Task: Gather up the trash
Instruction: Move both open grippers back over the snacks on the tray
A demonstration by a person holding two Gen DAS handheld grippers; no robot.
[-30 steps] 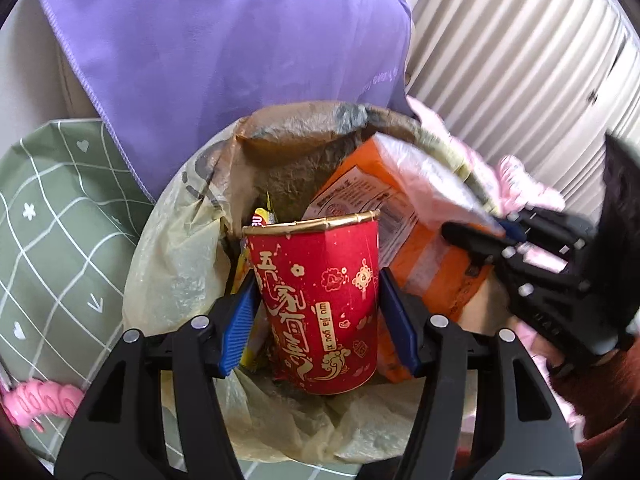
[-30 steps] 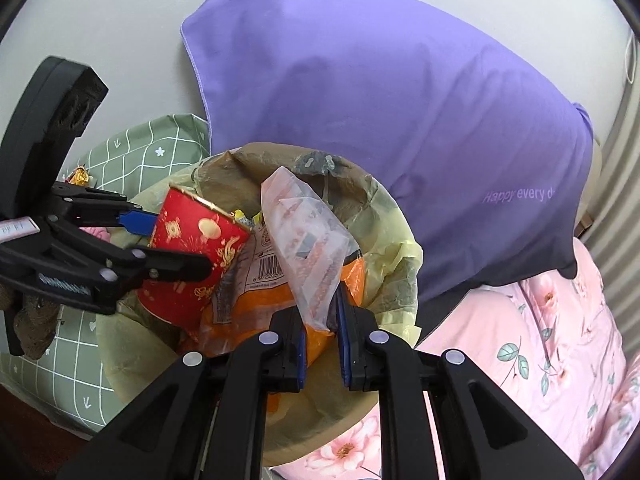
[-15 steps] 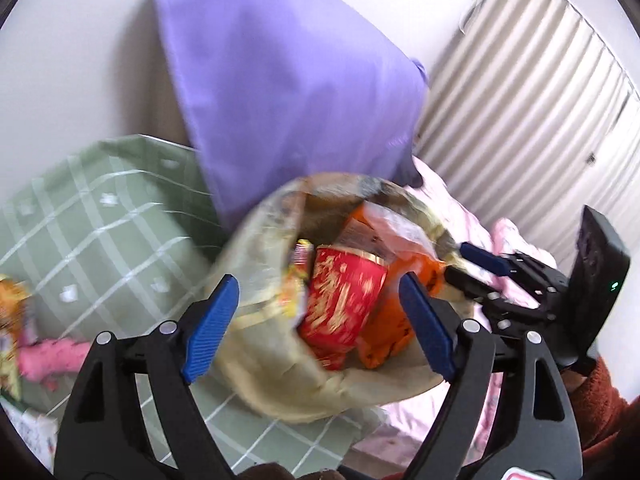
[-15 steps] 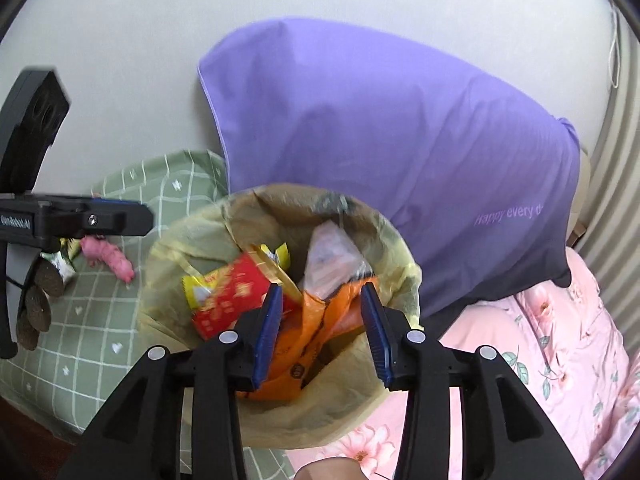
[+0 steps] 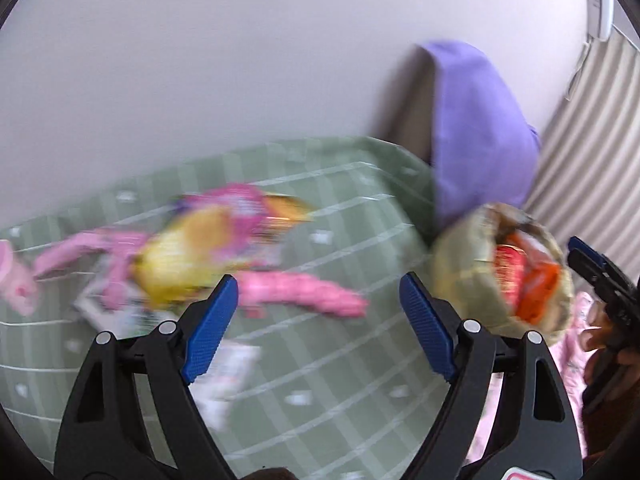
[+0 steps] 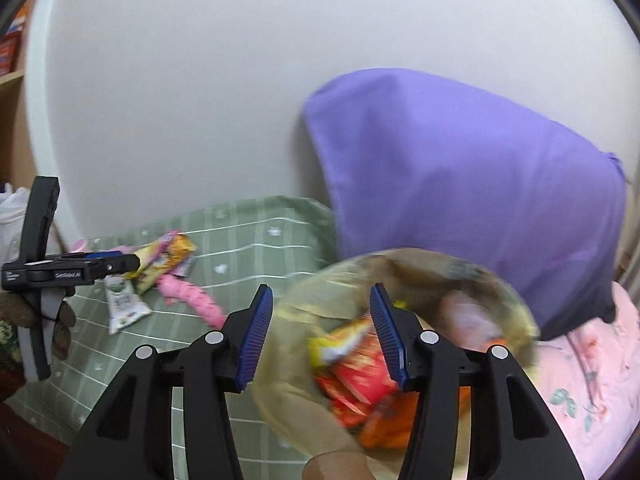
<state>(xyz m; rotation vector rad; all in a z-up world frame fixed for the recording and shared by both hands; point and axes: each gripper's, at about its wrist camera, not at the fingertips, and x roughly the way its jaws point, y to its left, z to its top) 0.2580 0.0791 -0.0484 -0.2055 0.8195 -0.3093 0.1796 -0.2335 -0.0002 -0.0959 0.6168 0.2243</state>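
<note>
A bin lined with a yellowish bag (image 5: 464, 276) (image 6: 304, 360) stands on the bed and holds a red paper cup (image 5: 506, 272) (image 6: 360, 376) and an orange packet (image 5: 538, 292) (image 6: 384, 428). My left gripper (image 5: 318, 328) is open and empty, over the green checked blanket (image 5: 340, 380) to the left of the bin. Ahead of it lie a blurred yellow and pink snack packet (image 5: 208, 248) (image 6: 164, 258) and a white wrapper (image 5: 224, 376) (image 6: 122, 304). My right gripper (image 6: 320, 336) is open and empty above the bin's near rim.
A purple pillow (image 5: 476, 128) (image 6: 472, 192) leans on the white wall behind the bin. Pink toys (image 5: 304, 292) (image 6: 192, 294) lie on the blanket. Pink floral bedding (image 6: 580, 384) is to the right. Striped curtains (image 5: 588, 152) hang at far right.
Both grippers let go of their trash into the bin, opened and pulled back. The left gripper swung left toward the packets on the blanket.
</note>
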